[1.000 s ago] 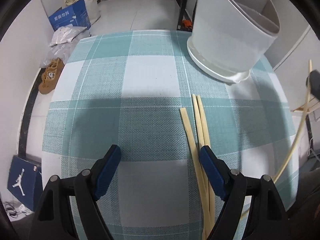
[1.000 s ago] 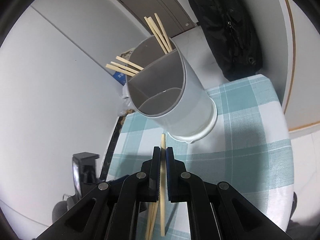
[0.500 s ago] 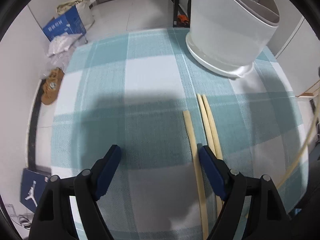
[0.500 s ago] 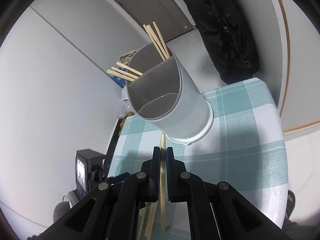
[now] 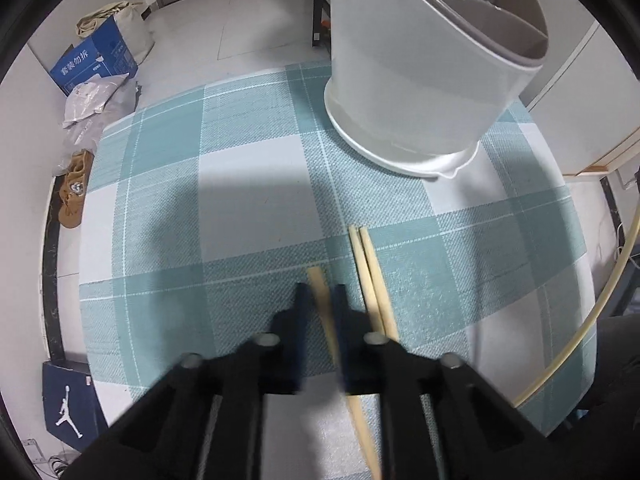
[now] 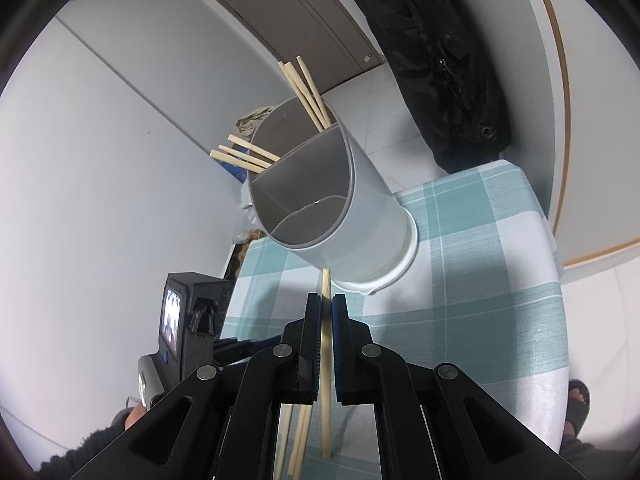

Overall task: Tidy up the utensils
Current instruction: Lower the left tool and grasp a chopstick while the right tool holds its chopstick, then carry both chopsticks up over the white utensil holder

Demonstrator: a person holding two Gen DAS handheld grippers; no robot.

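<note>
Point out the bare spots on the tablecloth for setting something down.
Free: the checked cloth left of the utensil holder and left gripper. Crowded: around the chopsticks in front of the holder.

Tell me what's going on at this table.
A person is sorting wooden chopsticks into a white divided holder on a checked tablecloth, using a gripper in each hand. The left gripper is shut on one chopstick lying on the cloth, with two more chopsticks beside it. The right gripper is shut on another chopstick, pointed toward the holder, which already has several chopsticks in its back compartments.
</note>
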